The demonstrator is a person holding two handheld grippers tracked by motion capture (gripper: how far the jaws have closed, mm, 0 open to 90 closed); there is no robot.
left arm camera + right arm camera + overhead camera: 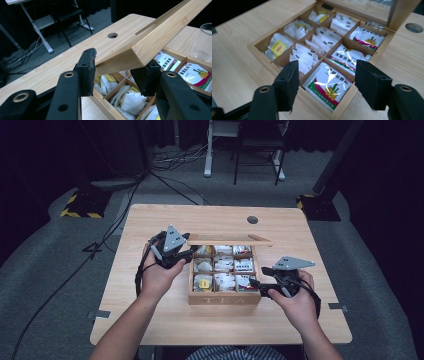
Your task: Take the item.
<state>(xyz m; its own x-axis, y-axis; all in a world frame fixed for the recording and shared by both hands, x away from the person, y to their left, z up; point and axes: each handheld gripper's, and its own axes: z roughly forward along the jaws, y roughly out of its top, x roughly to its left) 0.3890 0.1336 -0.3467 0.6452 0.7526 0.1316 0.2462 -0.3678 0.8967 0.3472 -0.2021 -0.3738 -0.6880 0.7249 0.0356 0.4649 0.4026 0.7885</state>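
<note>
A wooden tea box (225, 299) marked TEA stands mid-table, its compartments holding tea bags and sachets. Its lid (230, 240) is raised at the back. My left gripper (192, 251) is at the lid's left corner. In the left gripper view the lid (160, 37) runs between the jaws of that gripper (116, 75), which are shut on its corner. My right gripper (252, 282) hovers open at the box's front right. In the right gripper view it (325, 82) straddles a red-and-green sachet (329, 85) without touching it. A yellow-labelled tea bag (278, 47) lies in the front left compartment.
The light wooden table (150, 320) has a round cable hole (252, 219) behind the box. Bare tabletop lies left, right and in front of the box. Beyond the far edge are grey carpet, cables (170, 185) and white desk legs (207, 150).
</note>
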